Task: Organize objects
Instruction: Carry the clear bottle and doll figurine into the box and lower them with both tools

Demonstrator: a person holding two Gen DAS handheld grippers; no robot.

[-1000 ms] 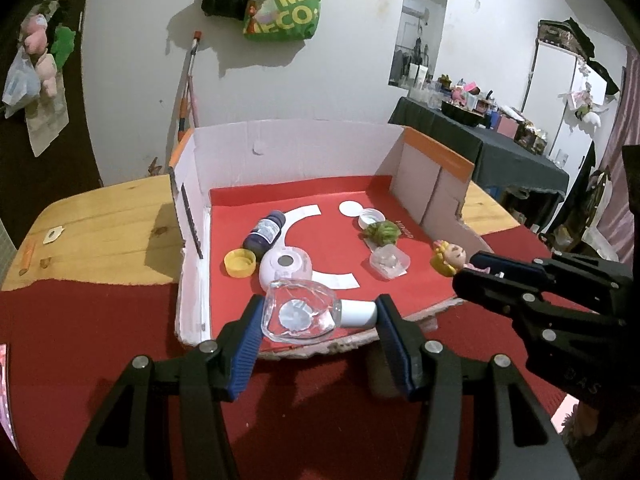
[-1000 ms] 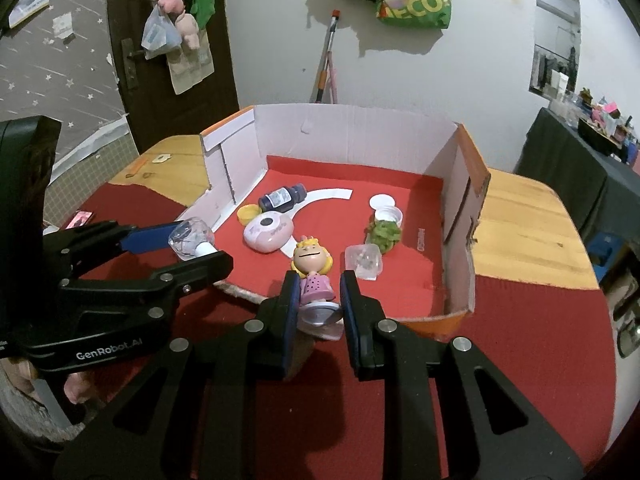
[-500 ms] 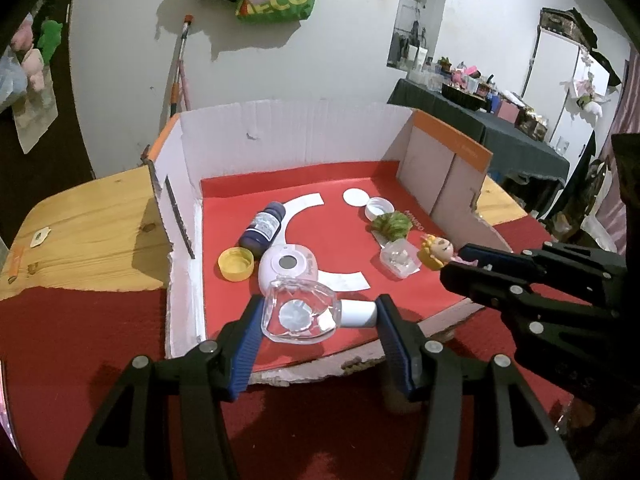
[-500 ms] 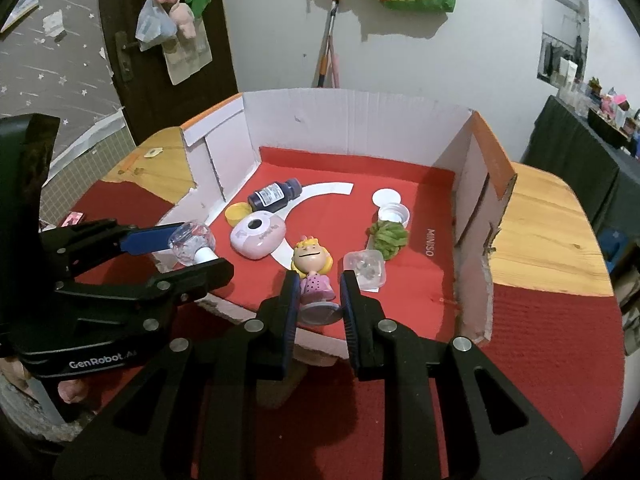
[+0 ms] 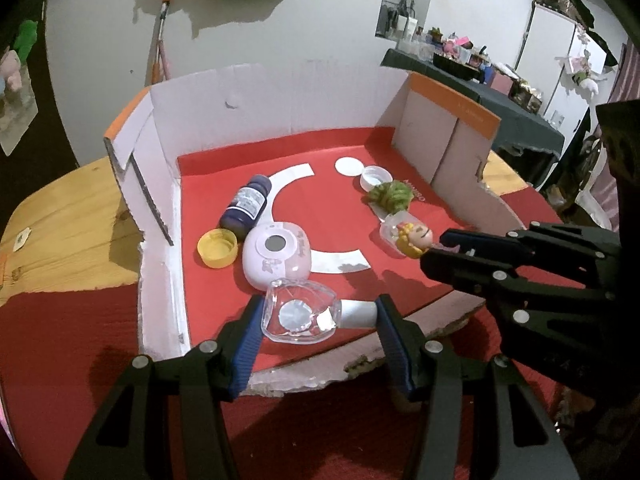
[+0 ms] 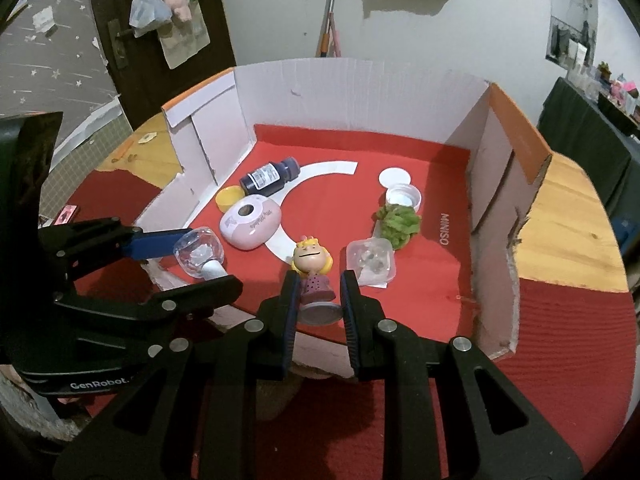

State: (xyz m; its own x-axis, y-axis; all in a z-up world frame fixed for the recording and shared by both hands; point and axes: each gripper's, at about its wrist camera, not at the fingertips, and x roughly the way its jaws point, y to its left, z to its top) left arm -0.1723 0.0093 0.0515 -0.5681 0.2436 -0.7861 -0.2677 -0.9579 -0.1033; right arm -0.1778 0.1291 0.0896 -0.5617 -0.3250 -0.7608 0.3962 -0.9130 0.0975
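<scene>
2 grippers work over 1 open-fronted cardboard box (image 6: 360,92) with a red floor. The left gripper (image 5: 318,320) is clamped across 1 clear bottle (image 5: 298,316) with a white cap, held sideways just above the box's torn front edge. The right gripper (image 6: 318,300) is squeezed on the base of 1 blonde figurine (image 6: 314,268), upright, also at the front edge.

Beyond the left gripper lie 1 pink case (image 5: 278,256), almost touching the bottle, 1 yellow cap (image 5: 217,248) and 1 dark bottle (image 5: 246,206) on its side. Ahead of the right gripper and a little to its right sit 1 clear square tub (image 6: 371,260), 1 green clump (image 6: 398,222), 1 white cup (image 6: 402,197) and 1 white disc (image 6: 395,178).

3 walls stand — back, left and right; the near side is low and ragged. Bare red floor opens along the back wall and in the right front corner near the printed lettering.
</scene>
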